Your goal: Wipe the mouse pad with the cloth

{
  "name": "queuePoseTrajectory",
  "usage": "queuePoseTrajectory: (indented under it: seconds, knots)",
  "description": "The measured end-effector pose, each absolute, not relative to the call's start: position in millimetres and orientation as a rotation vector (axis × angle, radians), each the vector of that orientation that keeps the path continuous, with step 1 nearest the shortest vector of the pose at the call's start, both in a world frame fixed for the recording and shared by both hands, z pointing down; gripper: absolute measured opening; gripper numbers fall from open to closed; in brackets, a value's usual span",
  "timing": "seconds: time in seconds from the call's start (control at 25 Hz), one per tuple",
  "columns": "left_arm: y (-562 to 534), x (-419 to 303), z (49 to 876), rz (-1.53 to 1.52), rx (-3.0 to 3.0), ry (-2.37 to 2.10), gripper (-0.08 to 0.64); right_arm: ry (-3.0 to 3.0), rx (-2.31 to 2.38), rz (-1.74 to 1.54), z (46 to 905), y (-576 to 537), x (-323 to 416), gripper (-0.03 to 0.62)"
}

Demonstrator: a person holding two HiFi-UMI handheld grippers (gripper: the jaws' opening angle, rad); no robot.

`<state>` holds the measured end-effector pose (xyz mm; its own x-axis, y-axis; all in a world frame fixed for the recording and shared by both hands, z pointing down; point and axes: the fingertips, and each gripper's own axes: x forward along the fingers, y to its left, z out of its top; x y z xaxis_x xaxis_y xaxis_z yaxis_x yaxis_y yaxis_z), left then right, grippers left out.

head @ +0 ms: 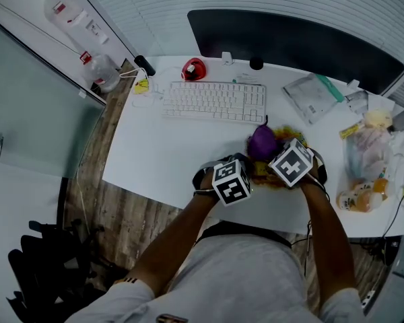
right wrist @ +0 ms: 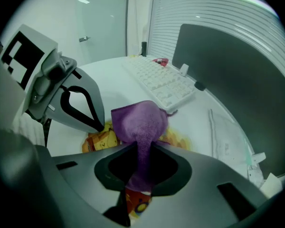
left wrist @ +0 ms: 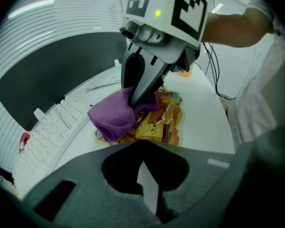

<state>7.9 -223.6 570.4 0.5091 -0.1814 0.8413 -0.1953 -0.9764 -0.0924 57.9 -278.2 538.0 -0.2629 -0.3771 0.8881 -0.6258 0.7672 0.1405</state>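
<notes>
Purple cloth (right wrist: 140, 120), bunched, is pinched between the jaws of the right gripper (right wrist: 138, 174); its loose end droops onto the yellow-orange printed mouse pad (left wrist: 157, 129), just right of centre in the head view.

The left gripper (left wrist: 145, 184) has its jaws drawn together with nothing between them. Its tips are down at the pad's near edge, apparently to steady it.

Judgement: the cloth is picked up and brought to the pad, so wiping is either starting or under way. How much of the surface is done cannot be told. Most of the pad remains uncovered.

Surroundings: white desk (head: 155, 160), with the keyboard (head: 215, 101) above the pad in the frame and a dark monitor (head: 289, 42) beyond it.
</notes>
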Motion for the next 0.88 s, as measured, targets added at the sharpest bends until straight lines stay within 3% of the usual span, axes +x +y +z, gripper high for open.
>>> queuePoseTrajectory:
  seconds: [0.48, 0.88]
  knots:
    - [-223, 9, 569, 1.49, 2.715, -0.324, 0.015, -1.733, 1.022, 0.432, 542, -279, 170, 0.069]
    - [-224, 9, 569, 1.49, 2.715, -0.34, 0.015, -1.86, 1.072, 0.308, 498, -270, 133, 0.069]
